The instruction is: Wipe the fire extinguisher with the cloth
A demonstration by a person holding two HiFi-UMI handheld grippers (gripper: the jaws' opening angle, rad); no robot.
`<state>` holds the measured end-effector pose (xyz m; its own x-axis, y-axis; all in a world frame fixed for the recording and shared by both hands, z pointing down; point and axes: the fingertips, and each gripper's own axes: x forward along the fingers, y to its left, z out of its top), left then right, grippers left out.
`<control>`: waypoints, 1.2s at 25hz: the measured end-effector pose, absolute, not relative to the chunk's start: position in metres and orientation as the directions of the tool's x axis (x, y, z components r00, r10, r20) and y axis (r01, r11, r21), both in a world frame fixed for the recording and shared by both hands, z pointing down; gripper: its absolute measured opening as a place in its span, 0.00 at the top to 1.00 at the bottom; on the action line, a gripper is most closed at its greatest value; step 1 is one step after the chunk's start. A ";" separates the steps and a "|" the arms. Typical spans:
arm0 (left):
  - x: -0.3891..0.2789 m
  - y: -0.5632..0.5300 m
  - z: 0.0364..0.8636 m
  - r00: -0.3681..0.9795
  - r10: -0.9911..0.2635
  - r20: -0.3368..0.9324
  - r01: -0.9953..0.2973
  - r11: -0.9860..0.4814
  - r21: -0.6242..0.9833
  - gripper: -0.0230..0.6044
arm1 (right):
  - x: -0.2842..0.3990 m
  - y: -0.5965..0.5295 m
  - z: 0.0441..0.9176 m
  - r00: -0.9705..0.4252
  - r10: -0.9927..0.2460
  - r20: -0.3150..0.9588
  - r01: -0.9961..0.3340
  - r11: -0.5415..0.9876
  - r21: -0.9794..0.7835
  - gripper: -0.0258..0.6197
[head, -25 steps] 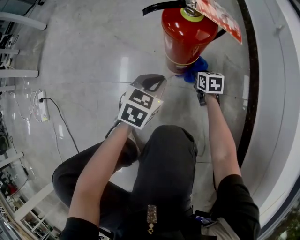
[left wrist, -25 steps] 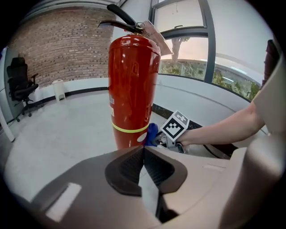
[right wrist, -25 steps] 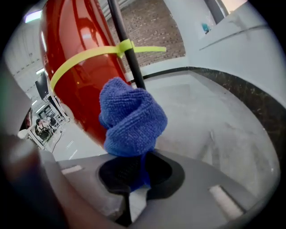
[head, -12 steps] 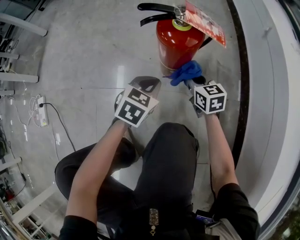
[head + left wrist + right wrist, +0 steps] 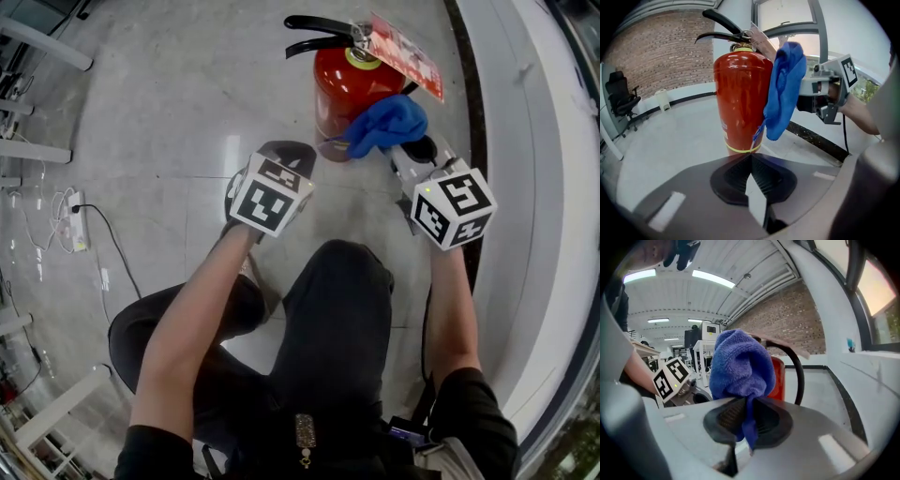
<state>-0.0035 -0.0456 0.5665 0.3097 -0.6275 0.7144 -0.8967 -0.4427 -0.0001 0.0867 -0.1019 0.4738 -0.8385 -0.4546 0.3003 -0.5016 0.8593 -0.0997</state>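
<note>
A red fire extinguisher [image 5: 352, 84] with a black lever handle stands upright on the grey floor, and fills the middle of the left gripper view [image 5: 740, 98]. My right gripper [image 5: 403, 145] is shut on a bunched blue cloth [image 5: 384, 122], which hangs against the upper right side of the cylinder [image 5: 785, 89]. In the right gripper view the cloth [image 5: 740, 364] bulges above the jaws and hides most of the extinguisher [image 5: 778, 378]. My left gripper [image 5: 298, 150] hovers shut and empty just left of the extinguisher's base, pointing at it [image 5: 751, 157].
A red tag [image 5: 405, 47] hangs from the extinguisher's neck. A dark floor strip [image 5: 473, 141] and a white curved ledge run close on the right. A power strip with cable [image 5: 80, 220] lies far left. The person's knee [image 5: 337, 281] is below the grippers.
My right gripper has lifted the cloth from the extinguisher's base up to its upper body. The left gripper has risen slightly.
</note>
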 end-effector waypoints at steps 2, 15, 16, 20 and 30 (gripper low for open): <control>-0.003 -0.049 0.568 0.308 -0.631 0.712 -0.905 -0.426 0.014 0.95 | 0.082 -0.097 0.463 -0.852 -0.439 0.285 -0.477 0.875 -0.079 0.91; -0.036 -0.023 0.597 0.267 -0.618 0.739 -0.936 -0.349 0.046 0.95 | 0.046 -0.083 0.669 -0.744 -0.309 0.592 -0.511 0.835 -0.207 0.91; -0.040 -0.020 0.599 0.262 -0.616 0.743 -0.938 -0.344 0.045 0.95 | 0.044 -0.082 0.685 -0.726 -0.308 0.615 -0.526 0.824 -0.208 0.91; -0.057 -0.007 0.604 0.242 -0.612 0.753 -0.944 -0.329 0.036 0.95 | 0.032 -0.080 0.742 -0.661 -0.318 0.680 -0.606 0.760 -0.234 0.91; -0.088 0.015 0.602 0.223 -0.600 0.769 -0.934 -0.357 -0.008 0.95 | -0.004 -0.086 0.755 -0.597 -0.464 0.654 -0.789 0.485 -0.377 0.91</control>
